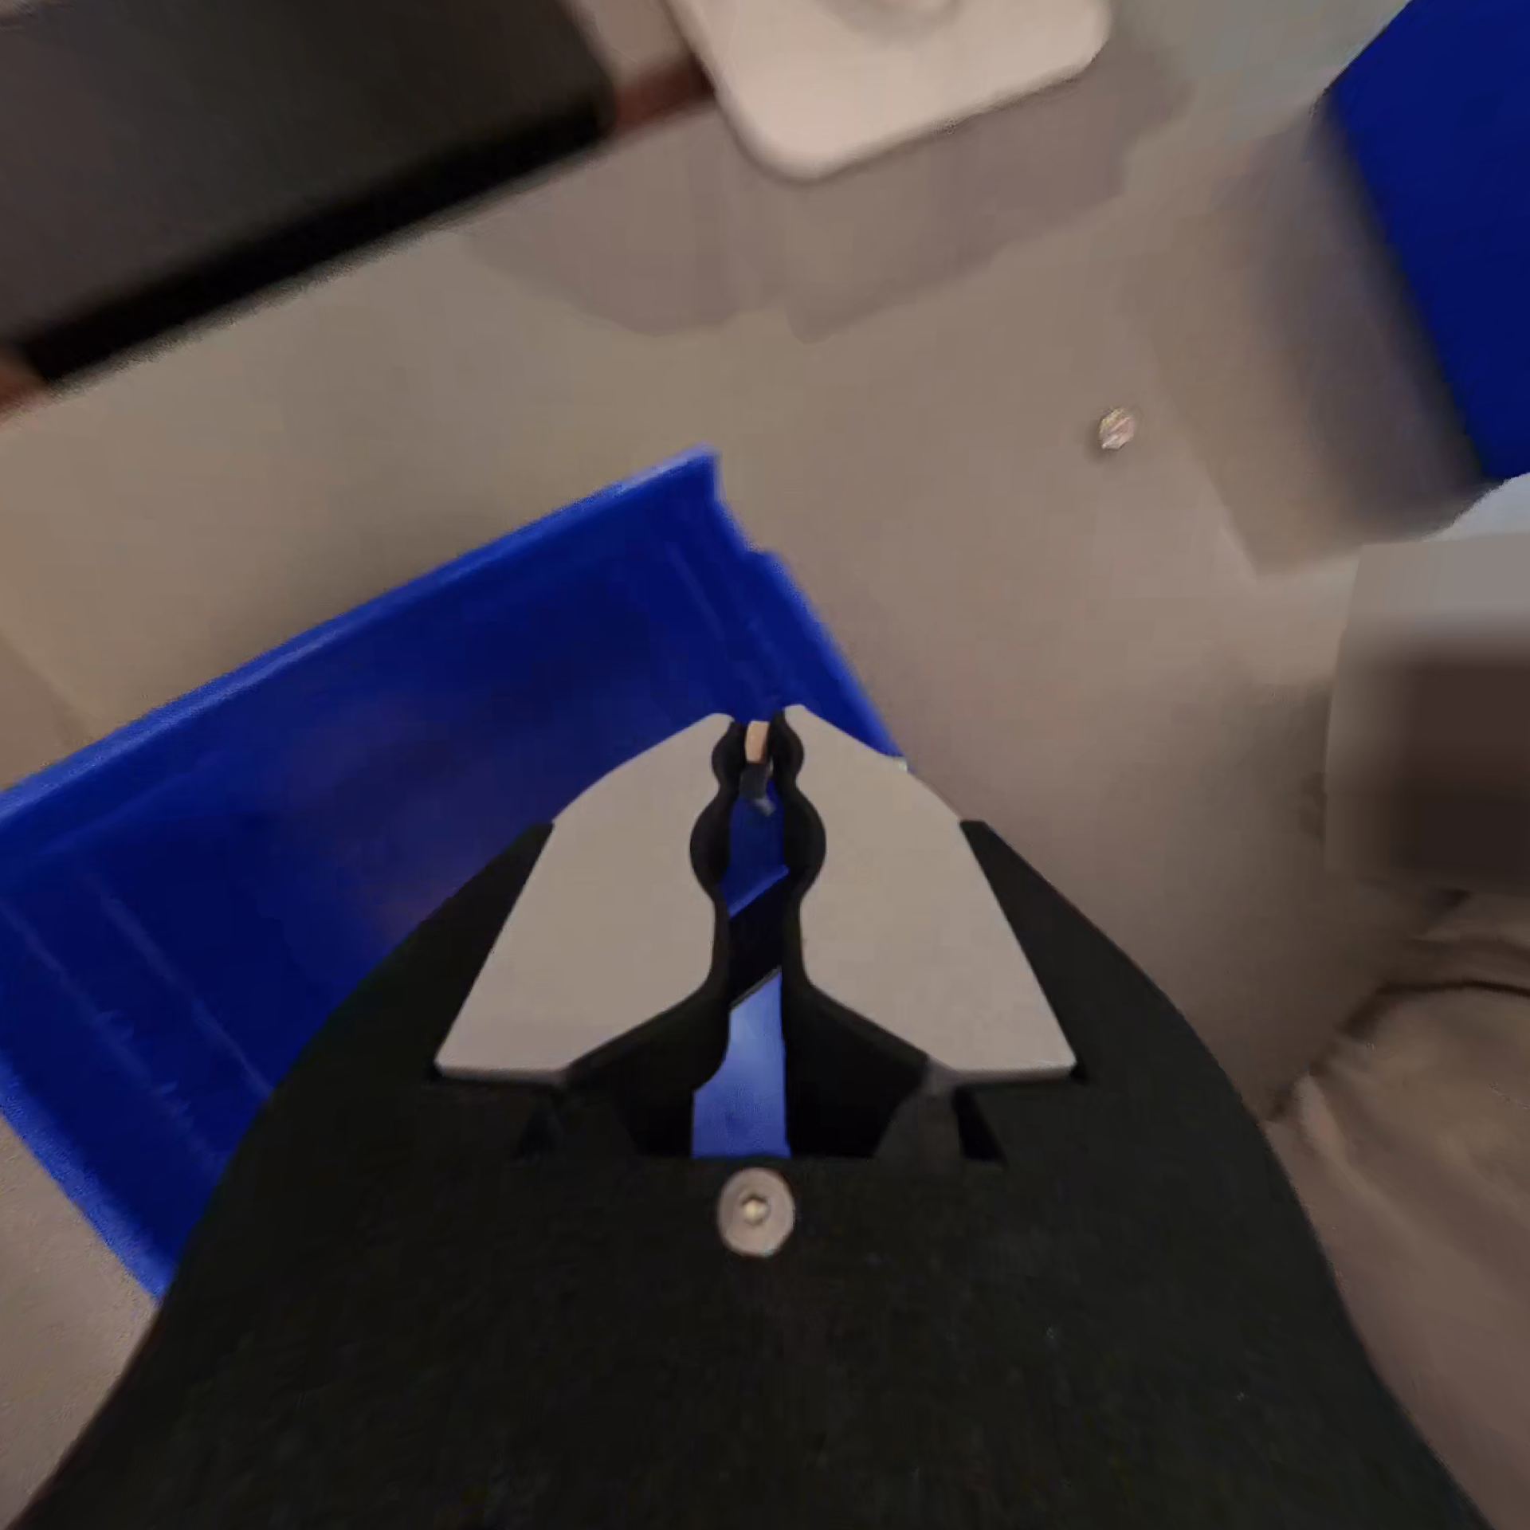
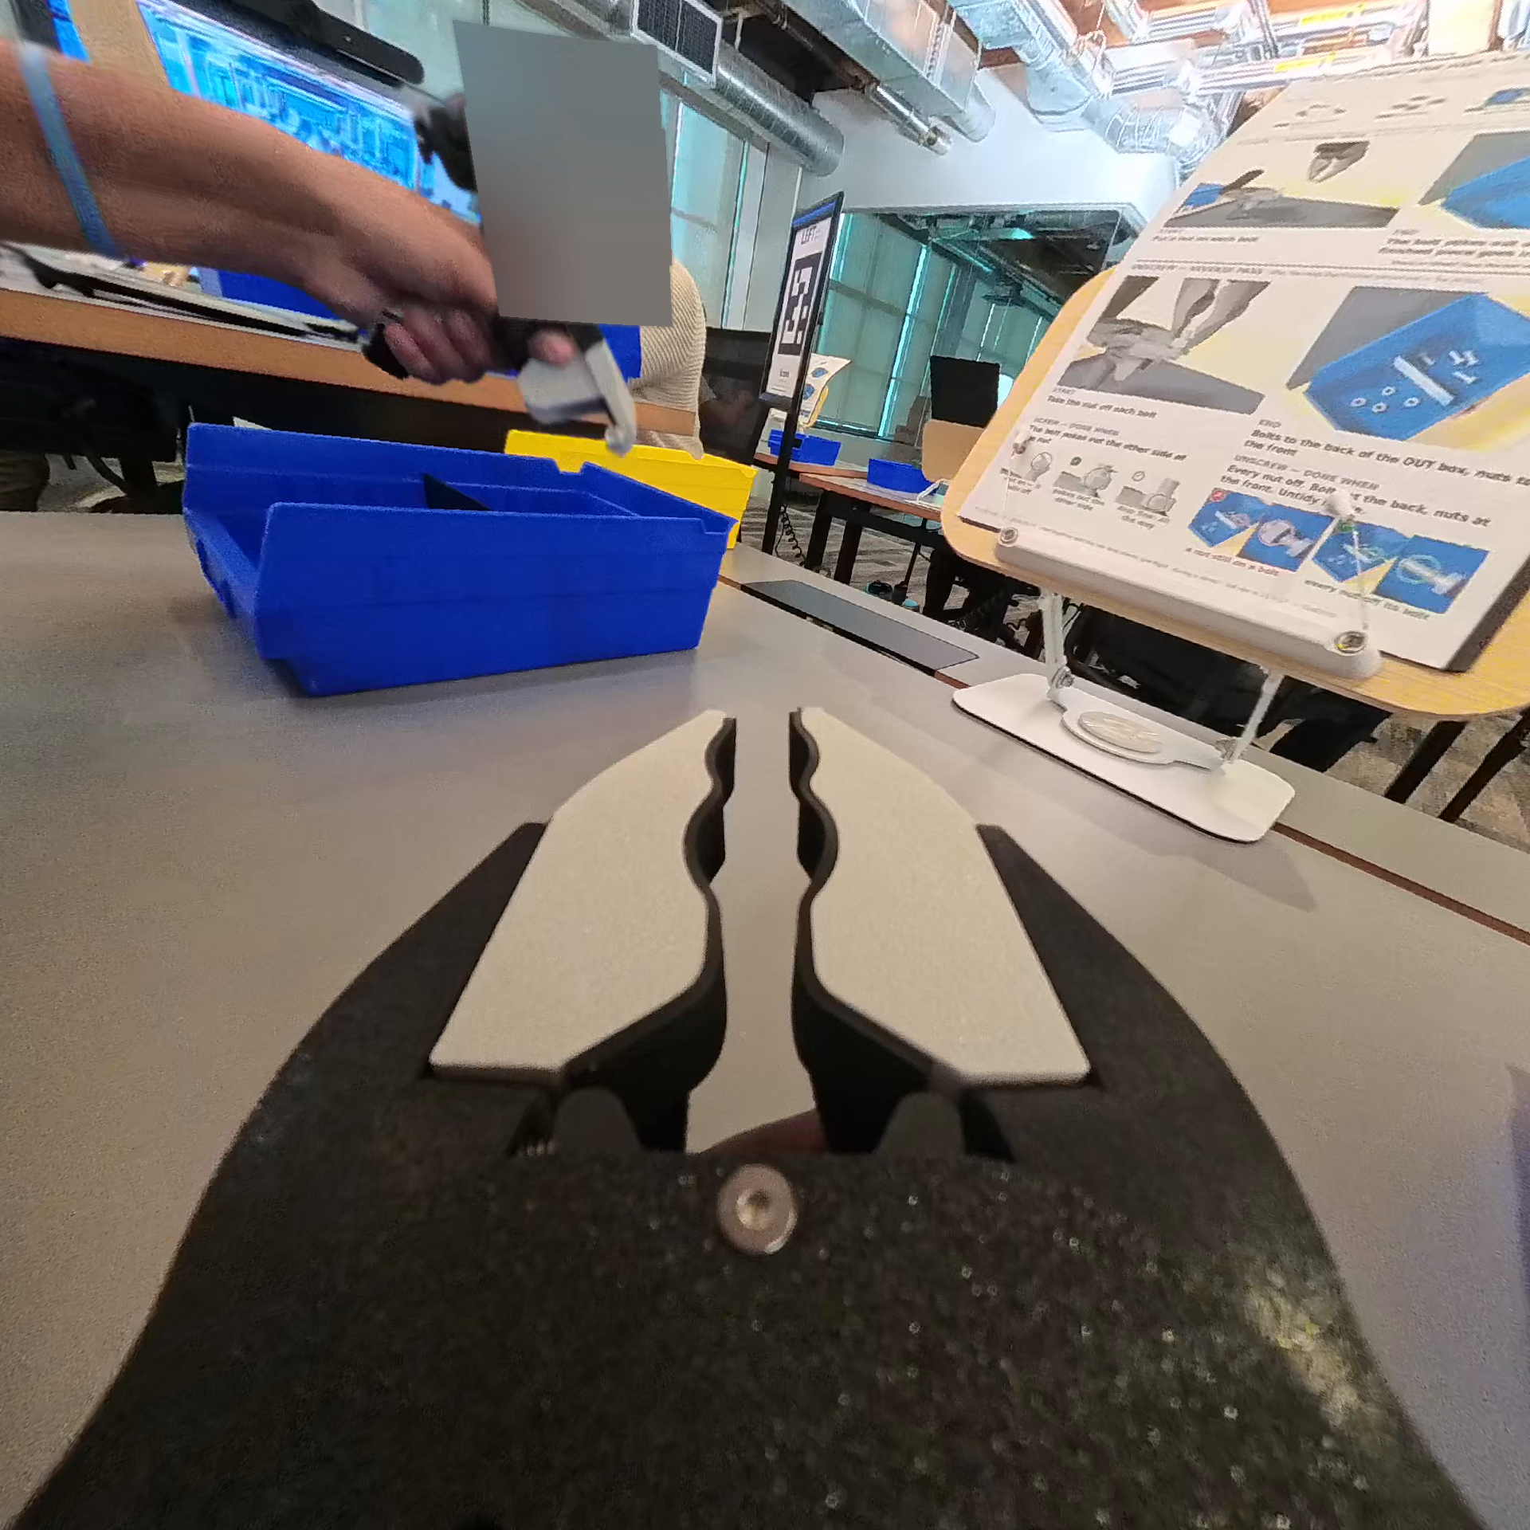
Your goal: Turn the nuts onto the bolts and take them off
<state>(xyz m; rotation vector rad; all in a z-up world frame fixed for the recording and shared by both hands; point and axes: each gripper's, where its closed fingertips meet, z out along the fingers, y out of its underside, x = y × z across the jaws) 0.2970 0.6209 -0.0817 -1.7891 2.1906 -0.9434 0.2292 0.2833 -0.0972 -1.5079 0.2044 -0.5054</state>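
My left gripper [image 1: 757, 733] is shut on a small metal part [image 1: 755, 743]; I cannot tell whether it is a nut or a bolt. It hangs above the right end of a blue bin [image 1: 372, 745]. A small silver nut [image 1: 1118, 429] lies loose on the grey table beyond it. The right wrist view shows that left gripper [image 2: 617, 435], held by a hand [image 2: 414, 315], above the far side of the blue bin [image 2: 464, 596]. My right gripper [image 2: 762, 728] is slightly open and empty, low over the grey table [image 2: 248, 828], to the right of the bin.
A yellow bin [image 2: 687, 476] stands behind the blue one. A tilted board with an instruction sheet [image 2: 1242, 414] stands on a white base [image 2: 1159, 770] at the right; the base also shows in the left wrist view [image 1: 869, 74]. A blurred blue object [image 1: 1457, 248] is at the right edge. There is about 35 centimetres between the tips of the two grippers. The small silver nut [image 1: 1118, 429] lies some 20 centimetres from my right tips, 30 centimetres from my left tips.
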